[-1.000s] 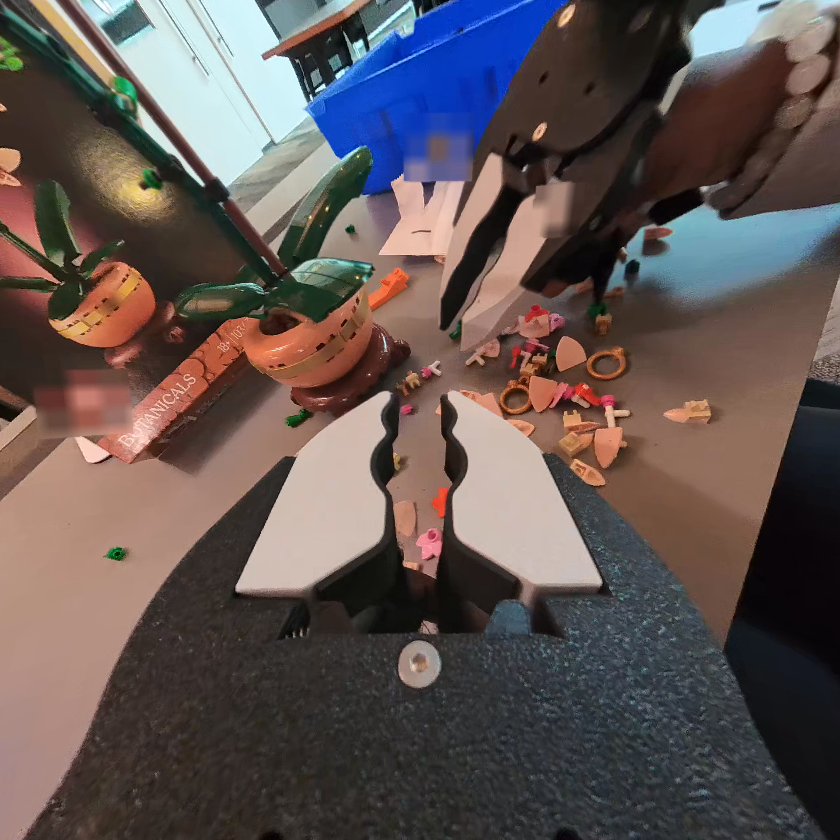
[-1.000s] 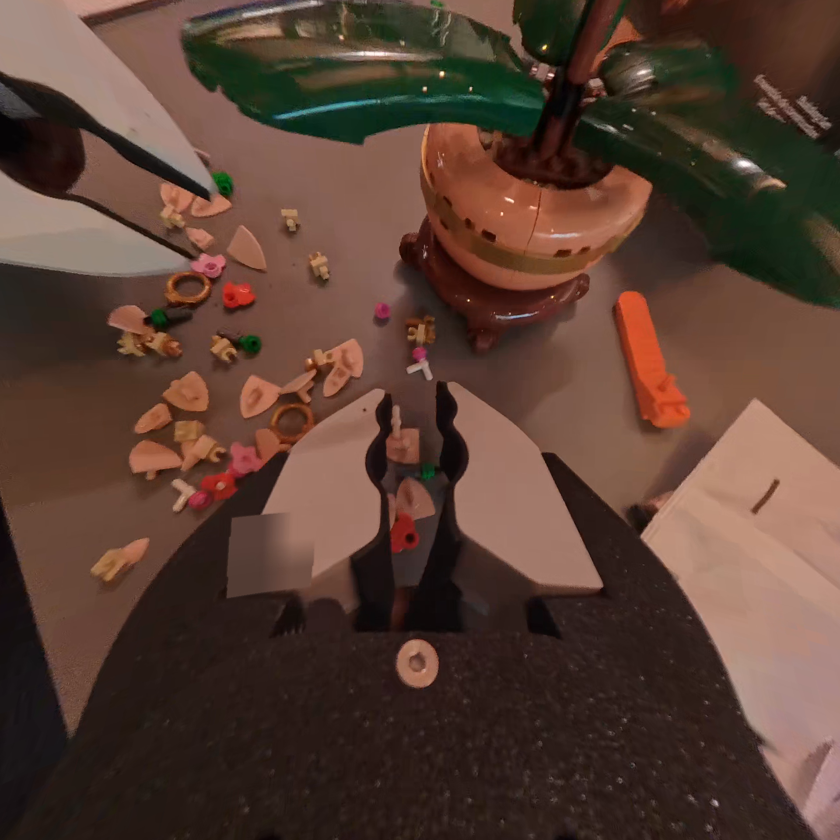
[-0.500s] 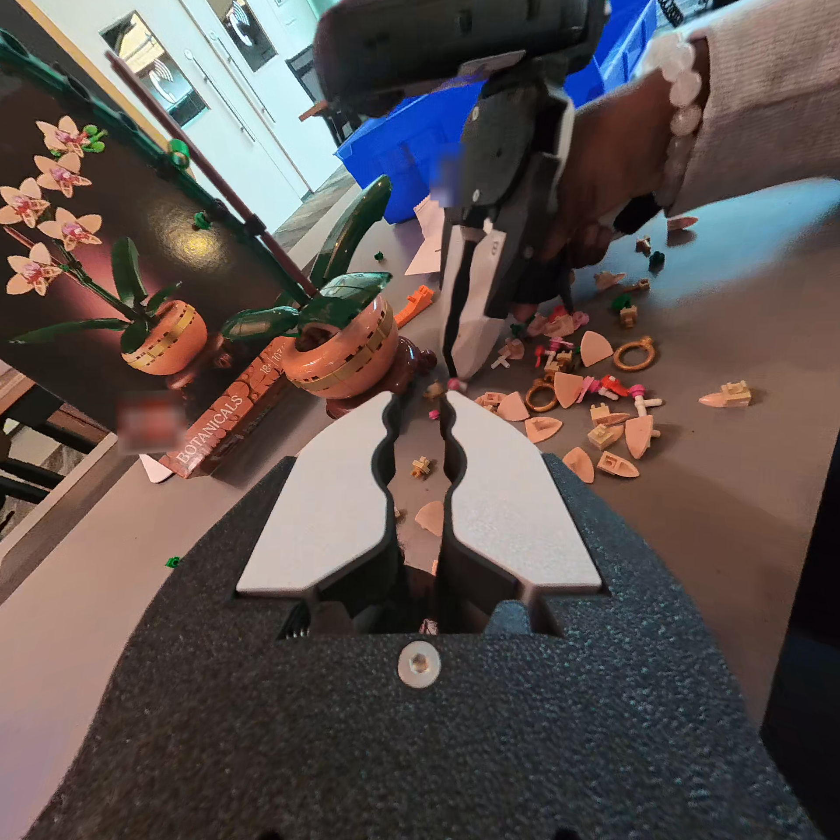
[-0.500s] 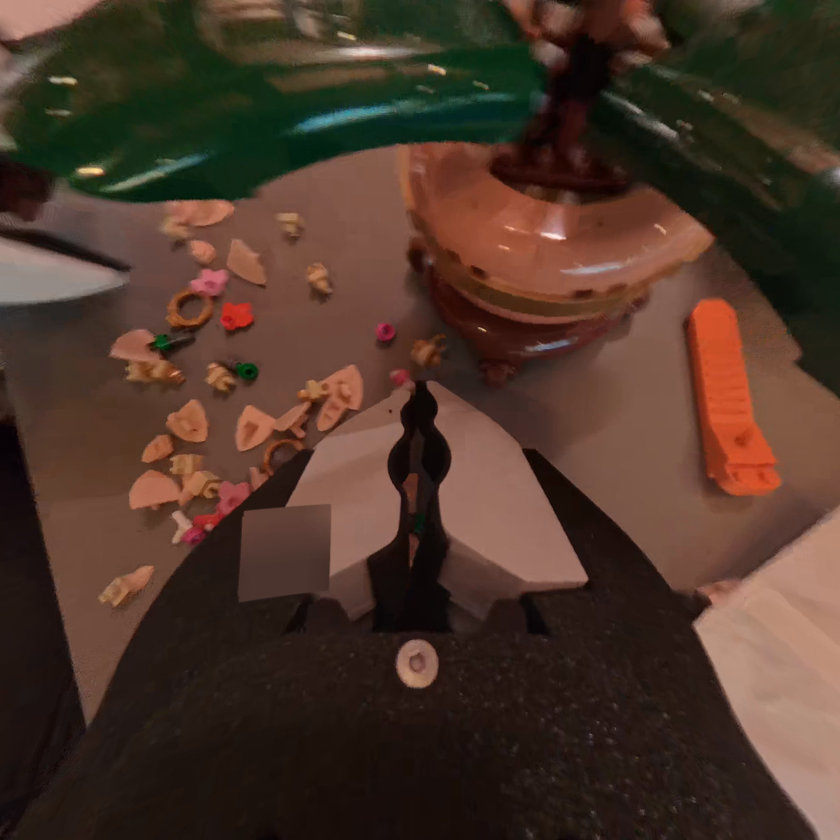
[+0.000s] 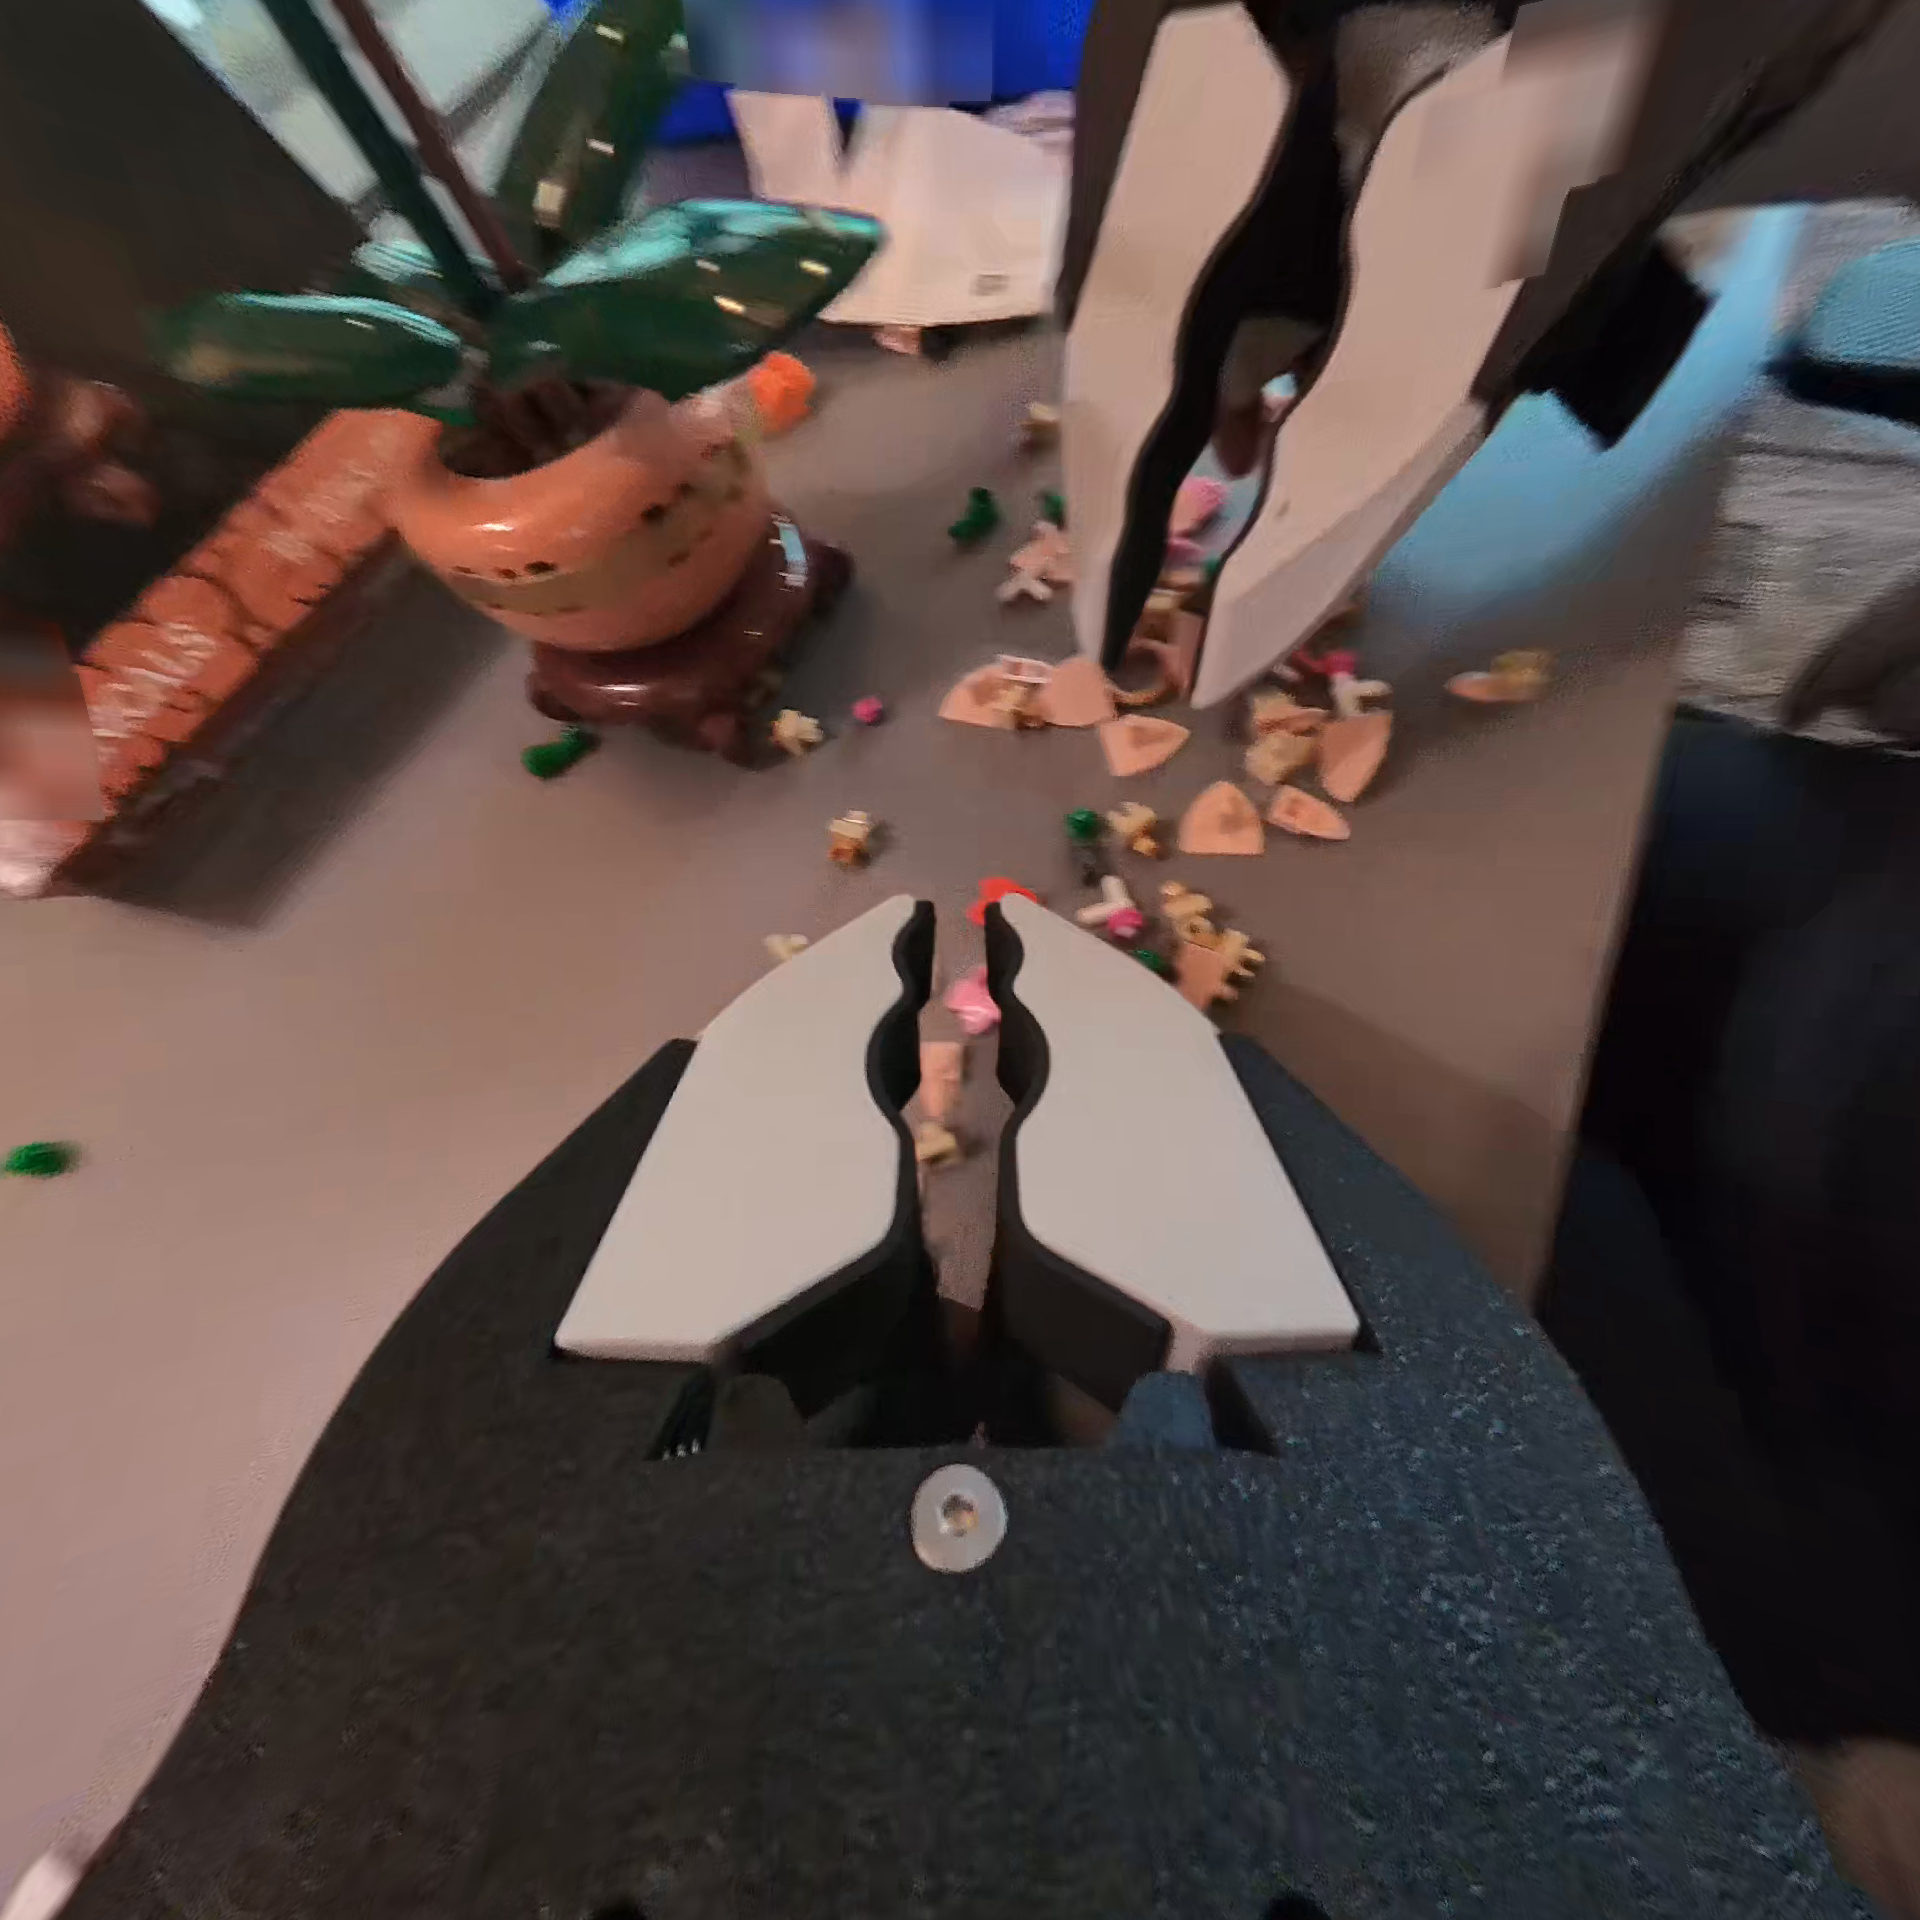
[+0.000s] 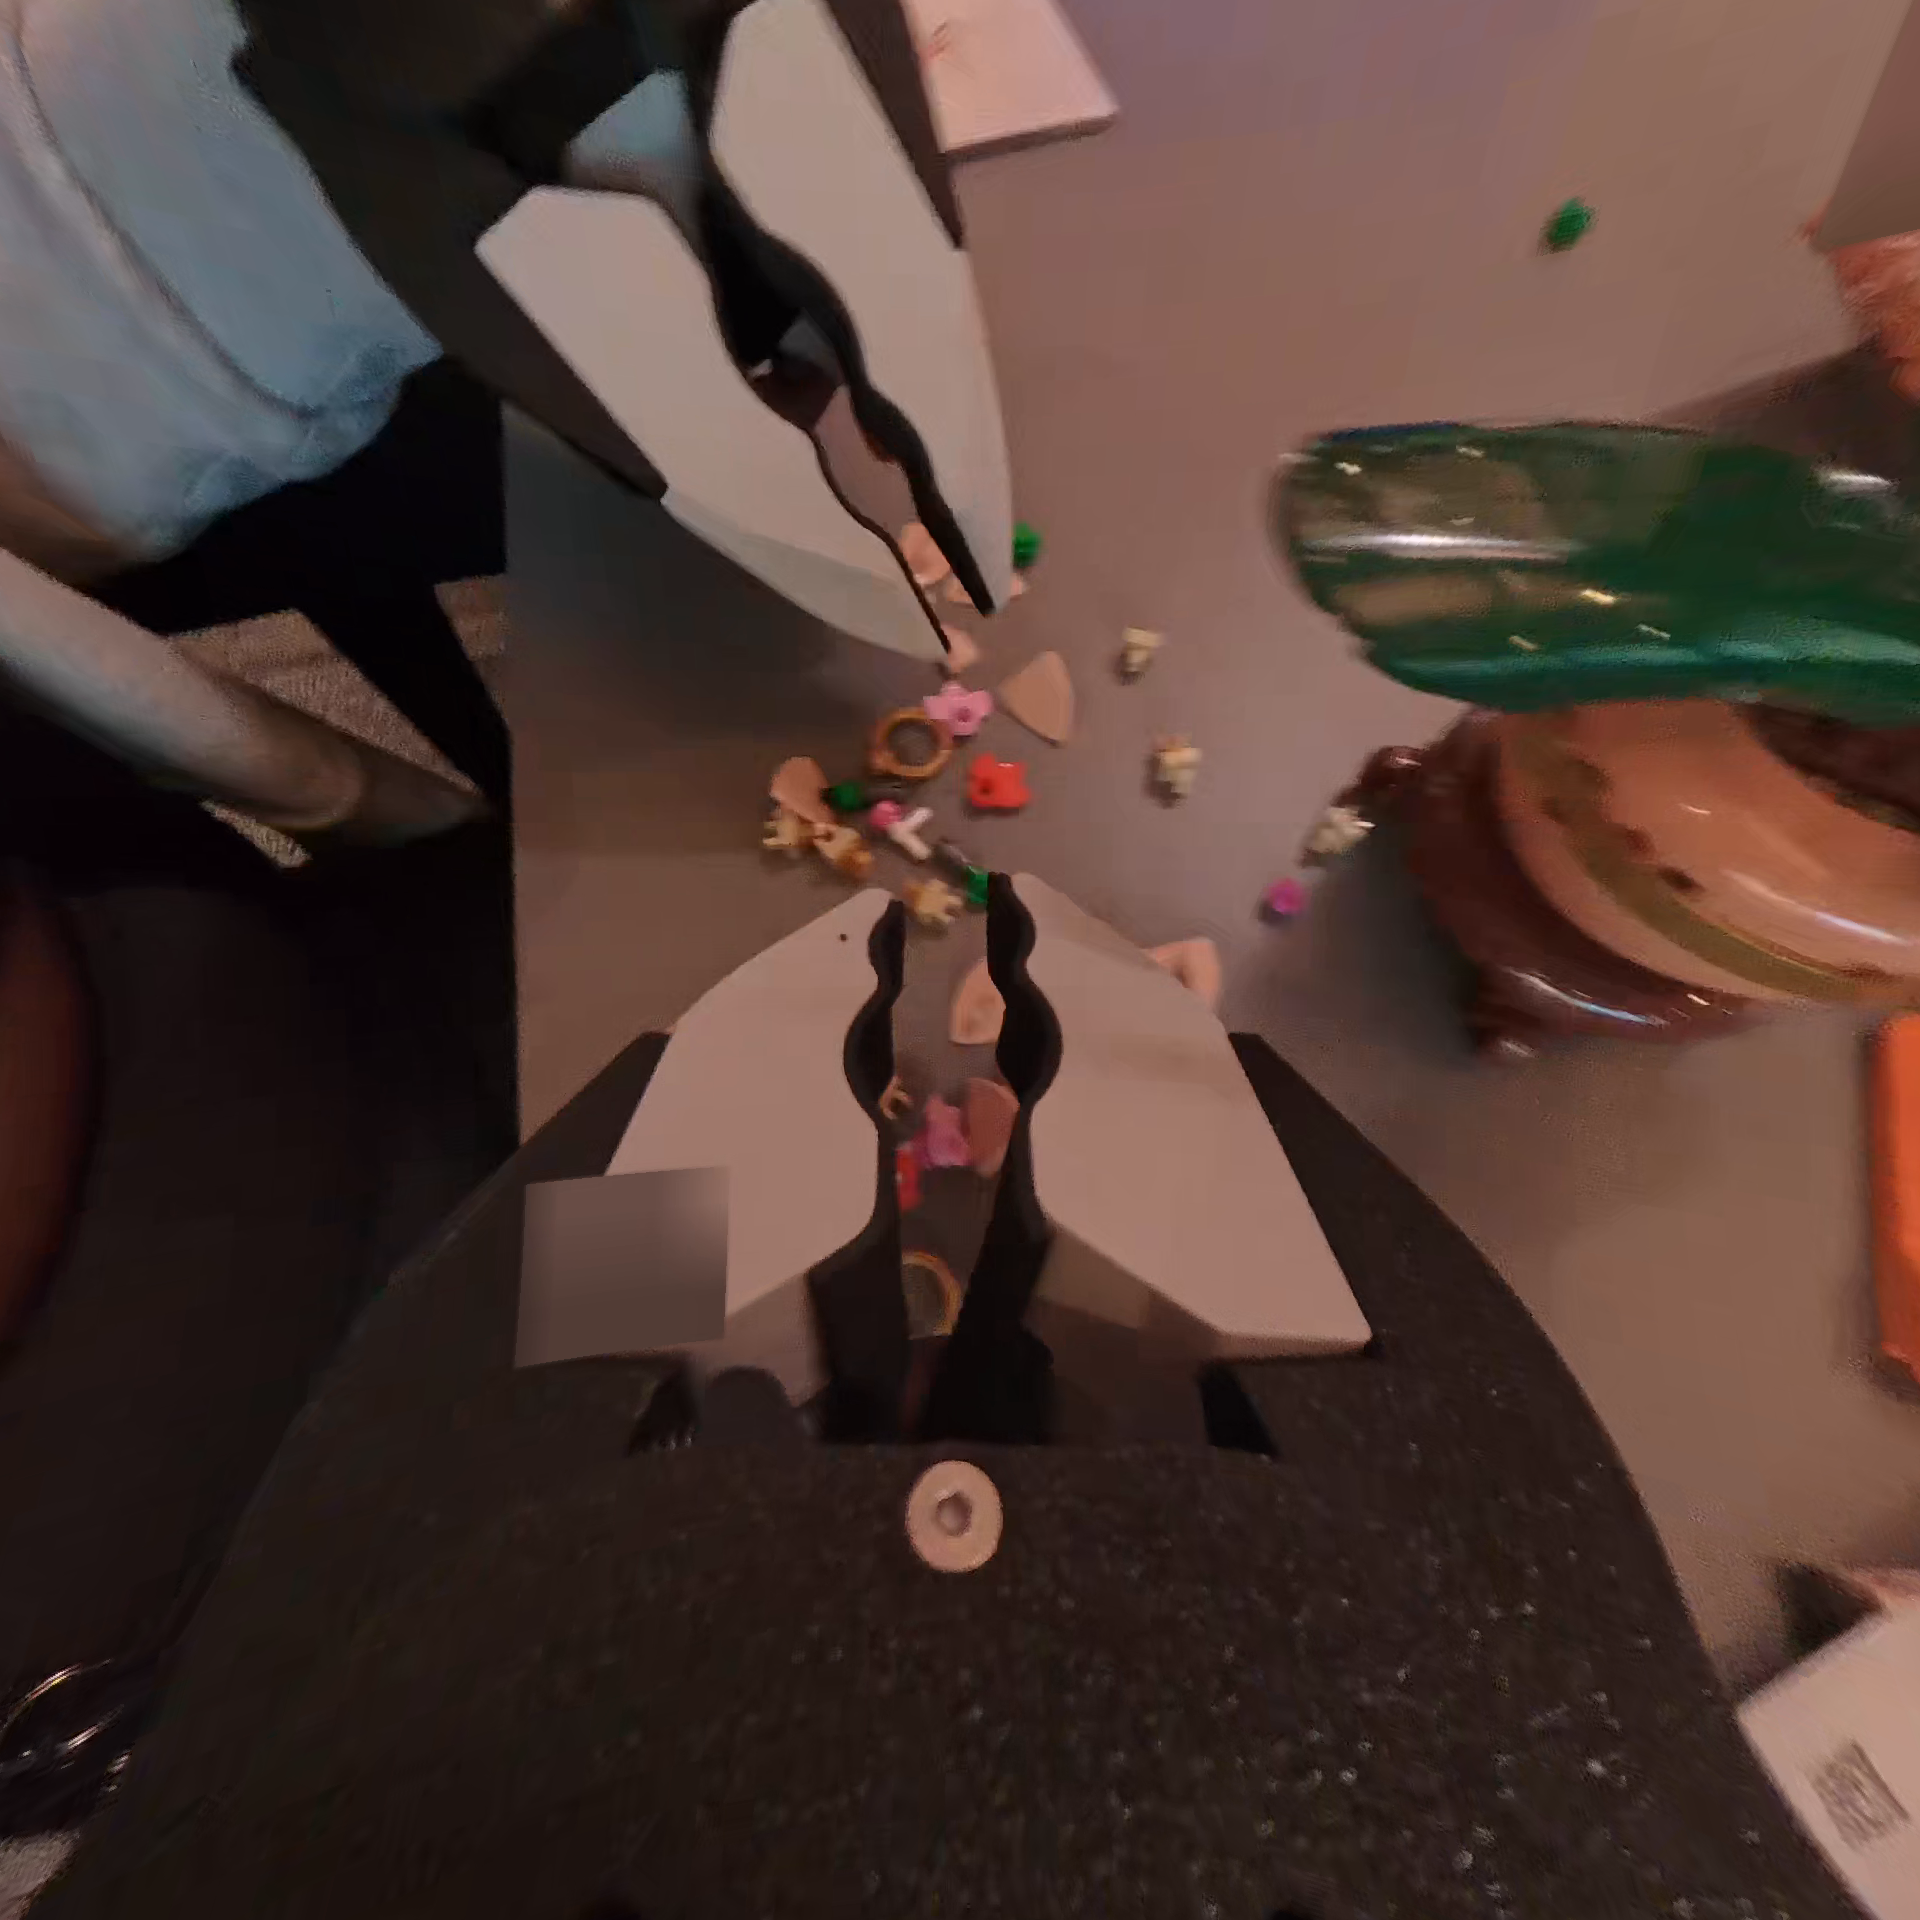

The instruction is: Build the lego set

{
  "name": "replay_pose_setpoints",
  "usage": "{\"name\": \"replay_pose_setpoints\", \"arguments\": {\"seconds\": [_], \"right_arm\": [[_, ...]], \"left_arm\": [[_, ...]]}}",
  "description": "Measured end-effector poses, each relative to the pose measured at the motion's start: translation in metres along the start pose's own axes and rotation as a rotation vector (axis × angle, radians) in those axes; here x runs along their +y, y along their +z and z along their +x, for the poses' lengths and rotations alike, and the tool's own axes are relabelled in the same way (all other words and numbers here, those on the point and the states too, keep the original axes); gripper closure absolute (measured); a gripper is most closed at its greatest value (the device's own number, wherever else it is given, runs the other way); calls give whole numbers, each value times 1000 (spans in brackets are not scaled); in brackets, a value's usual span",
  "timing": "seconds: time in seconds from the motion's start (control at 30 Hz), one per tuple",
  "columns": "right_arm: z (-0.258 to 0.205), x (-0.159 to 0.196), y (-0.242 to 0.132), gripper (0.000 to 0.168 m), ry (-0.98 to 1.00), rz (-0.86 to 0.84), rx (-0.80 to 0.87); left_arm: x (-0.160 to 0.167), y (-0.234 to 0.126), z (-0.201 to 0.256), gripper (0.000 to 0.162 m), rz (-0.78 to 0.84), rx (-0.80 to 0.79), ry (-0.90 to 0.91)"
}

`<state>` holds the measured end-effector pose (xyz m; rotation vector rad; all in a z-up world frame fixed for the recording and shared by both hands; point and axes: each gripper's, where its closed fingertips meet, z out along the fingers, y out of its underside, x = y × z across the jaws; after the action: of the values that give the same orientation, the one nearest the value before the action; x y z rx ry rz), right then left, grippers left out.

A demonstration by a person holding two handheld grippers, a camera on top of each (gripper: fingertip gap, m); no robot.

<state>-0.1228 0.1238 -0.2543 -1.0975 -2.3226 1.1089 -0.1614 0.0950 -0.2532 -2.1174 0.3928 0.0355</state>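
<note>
Lego pieces (image 6: 940, 774) lie scattered between both grippers' parted fingers (image 5: 800, 1132).

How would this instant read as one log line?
left gripper: open, empty, low over loose lego pieces | right gripper: open, empty, over same pile | potted lego plant: upright, untouched

Both grippers low, tips angled toward each other, fingers slightly parted.

Left gripper (image 5: 958, 914): bottom centre of its own view, narrow gap between fingers, nothing clamped; in the right wrist view it enters from upper left, tips down. Right gripper (image 6: 943, 894): small gap, nothing gripped; in the left wrist view it hangs from upper right, tips pointing down.
</note>
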Motion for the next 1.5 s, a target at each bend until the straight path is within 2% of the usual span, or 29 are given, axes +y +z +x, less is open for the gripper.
{"name": "replay_pose_setpoints", "arguments": {"seconds": [0.1, 0.23, 0.4, 0.53, 0.83, 0.93, 1.03, 1.17, 1.23, 1.33, 1.43, 1.5], "right_arm": [[-17, 3, 19, 154, -54, -79, -24], [-11, 5, 35, 157, -166, -160, 11], [-5, 7, 42, 158, -248, -256, -56], [-14, 4, 49, 157, -201, -256, -132], [-20, 1, 52, 164, -143, -166, -134], [-14, 1, 50, 164, -147, -119, -73], [-7, -15, 35, 164, -144, 23, -15], [4, -50, 1, 164, -372, 210, 276], [4, -62, -13, 163, -512, 219, 426], [-3, -71, -20, 164, -651, 195, 544], [-4, -73, -22, 163, -711, 169, 591], [-10, -75, -22, 163, -730, 183, 564]], "left_arm": [[-3, -1, 23, 155, 30, 137, -11], [2, 4, 29, 155, -9, 140, 33], [10, 10, 37, 155, -58, 172, 50], [20, 11, 33, 156, -123, 156, 24], [21, 9, 31, 156, -114, 166, 9], [16, 4, 19, 156, -73, 117, -7], [4, -3, 4, 155, 45, 56, -64], [-31, -14, -1, 156, 306, 163, -367], [-50, -21, 0, 155, 437, 263, -528], [-61, -23, 7, 146, 487, 341, -603], [-67, -27, 12, 144, 513, 383, -616], [-70, -30, 13, 143, 537, 413, -635]]}}
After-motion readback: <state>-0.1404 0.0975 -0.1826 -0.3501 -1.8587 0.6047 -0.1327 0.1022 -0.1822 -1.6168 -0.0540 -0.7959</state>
